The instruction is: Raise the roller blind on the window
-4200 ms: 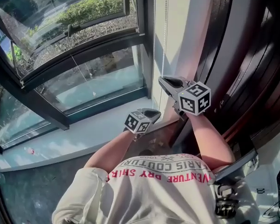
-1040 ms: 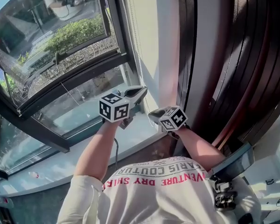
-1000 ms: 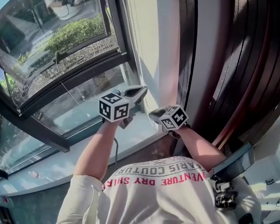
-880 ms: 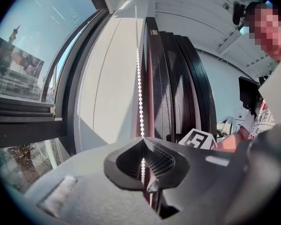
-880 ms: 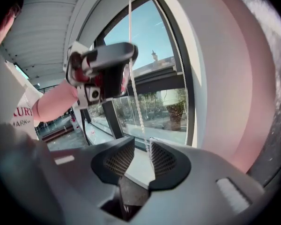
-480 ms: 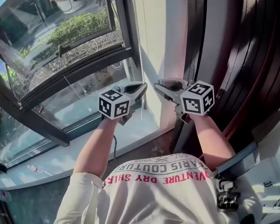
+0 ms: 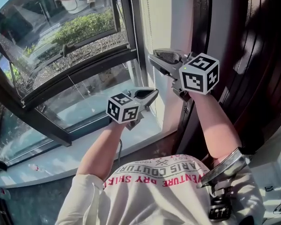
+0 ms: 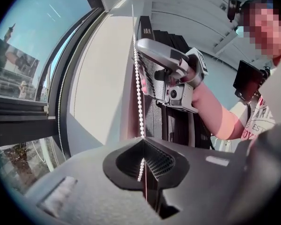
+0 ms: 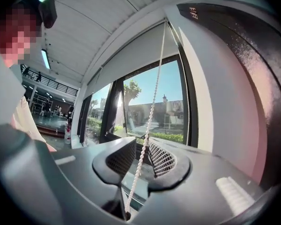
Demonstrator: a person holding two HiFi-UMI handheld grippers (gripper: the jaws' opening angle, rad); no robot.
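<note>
The window [image 7: 61, 55] fills the left of the head view, with its dark frame and a hedge outside. In the right gripper view the grey roller blind [image 9: 131, 50] covers only the top part of the glass.

Below, the person's pale shirt [image 7: 145, 196] carries upside-down print. The parts that can be read are "COUTUR" in grey and "DRY" in red.

The right tool [image 7: 154, 59] is held high beside the white wall [image 7: 171, 13], well above the left tool [image 7: 153, 93]. The right tool's jaws stand apart, having just eased a little closer. The bead chain [image 9: 152, 107] runs between them without touching either pad.

The left tool, lower and near the window sill, is pressed together on the bead chain [image 8: 139, 93]. The chain rises straight up from the pinch along the edge of the wall.
</note>
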